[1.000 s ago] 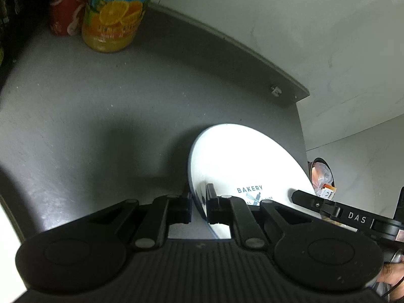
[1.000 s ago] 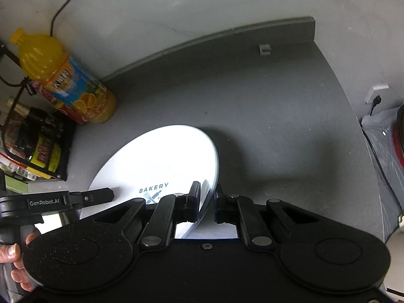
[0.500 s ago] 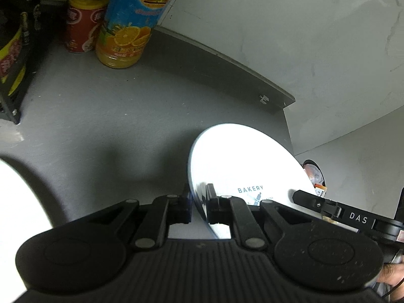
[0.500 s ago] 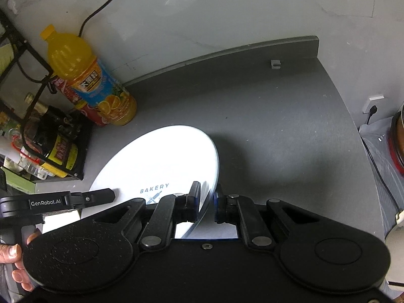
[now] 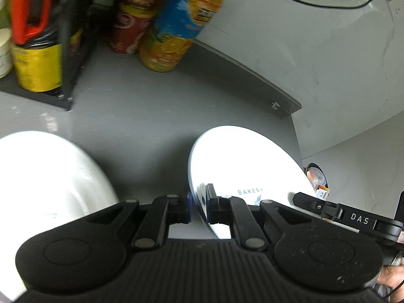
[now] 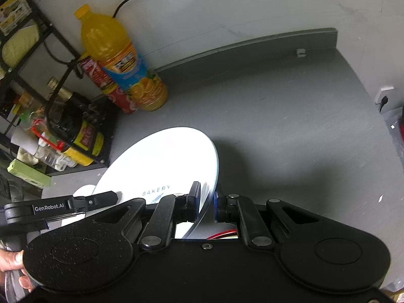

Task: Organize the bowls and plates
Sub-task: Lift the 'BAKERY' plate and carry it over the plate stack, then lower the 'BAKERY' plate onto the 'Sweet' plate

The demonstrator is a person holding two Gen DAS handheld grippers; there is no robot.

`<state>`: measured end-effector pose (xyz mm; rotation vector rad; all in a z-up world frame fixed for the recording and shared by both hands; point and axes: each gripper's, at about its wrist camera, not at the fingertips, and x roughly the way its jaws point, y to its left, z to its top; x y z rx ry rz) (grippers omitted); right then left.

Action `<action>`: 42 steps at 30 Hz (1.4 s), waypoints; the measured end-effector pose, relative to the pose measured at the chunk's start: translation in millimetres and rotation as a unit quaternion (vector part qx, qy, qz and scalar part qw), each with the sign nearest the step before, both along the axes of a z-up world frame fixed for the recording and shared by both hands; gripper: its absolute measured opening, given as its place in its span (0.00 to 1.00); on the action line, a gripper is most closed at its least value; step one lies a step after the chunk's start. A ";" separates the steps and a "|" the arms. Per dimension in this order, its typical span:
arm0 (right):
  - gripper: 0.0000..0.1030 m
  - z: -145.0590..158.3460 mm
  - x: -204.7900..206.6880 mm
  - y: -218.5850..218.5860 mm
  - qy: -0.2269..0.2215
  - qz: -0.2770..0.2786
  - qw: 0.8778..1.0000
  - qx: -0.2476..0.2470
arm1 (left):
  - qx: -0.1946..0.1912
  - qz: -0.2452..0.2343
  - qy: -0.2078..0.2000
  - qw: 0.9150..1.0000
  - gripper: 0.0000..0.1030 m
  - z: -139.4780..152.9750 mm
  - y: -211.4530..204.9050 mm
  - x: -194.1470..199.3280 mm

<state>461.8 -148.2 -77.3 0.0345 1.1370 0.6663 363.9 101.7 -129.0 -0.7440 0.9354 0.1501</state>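
Both claws hold one item: a round white ceramic plate printed "BAKERY" [image 5: 242, 166], carried tilted above the grey surface [image 6: 277, 116] and clear of it. The left claw [image 5: 199, 204] is narrowed onto the plate's left rim, one finger on each face. The right claw [image 6: 207, 202] is likewise pinched on the opposite rim. The plate casts a shadow on the surface towards its right edge.

A second white dish [image 5: 48, 174] shows at the lower left of the left wrist view; it is overexposed and blurred, so plate or bowl cannot be told. It lies towards the near left part of the surface. At the far left corner stand an orange juice bottle with a blue label [image 6: 121, 60], a red soft-drink bottle [image 6: 106, 85] touching it, and a black wire rack of jars [image 6: 50, 116].

Judgement: the step in hand is transport of the plate, two-handed, probably towards the other white dish for stacking. The next move calls for levelling the plate, centring it over the chosen spot, lowering it until it is supported, then opening both claws together so neither rim drops first. The bottles and rack must be kept clear.
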 end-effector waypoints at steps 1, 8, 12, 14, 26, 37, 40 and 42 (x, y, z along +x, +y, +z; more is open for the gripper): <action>0.10 0.7 -4.1 4.1 0.000 0.003 1.000 -0.001 | 0.001 0.003 0.000 1.000 0.08 0.3 2.5 -4.9; 0.10 1.1 -31.7 27.8 -0.004 0.025 1.000 -0.005 | 0.000 0.026 0.000 1.000 0.08 -1.0 23.4 -41.6; 0.10 -1.1 -45.0 38.4 0.003 0.035 0.999 -0.004 | -0.002 0.037 0.000 0.999 0.08 -2.9 34.0 -61.7; 0.10 -2.9 -51.2 43.9 0.007 0.041 0.999 -0.003 | -0.002 0.043 0.001 0.999 0.08 -3.6 39.3 -71.4; 0.10 -22.9 -80.7 77.9 0.025 0.075 0.997 0.002 | -0.004 0.080 0.020 0.997 0.08 -17.0 70.2 -119.4; 0.10 -34.9 -91.6 107.7 0.034 0.104 0.994 -0.005 | -0.012 0.104 0.041 0.994 0.08 -36.7 93.1 -147.2; 0.10 -36.6 -95.5 114.0 0.034 0.111 0.993 -0.012 | -0.020 0.112 0.045 0.993 0.09 -44.8 98.7 -152.4; 0.10 -37.1 -97.5 117.2 0.035 0.113 0.993 -0.017 | -0.025 0.115 0.047 0.992 0.09 -49.2 101.8 -154.9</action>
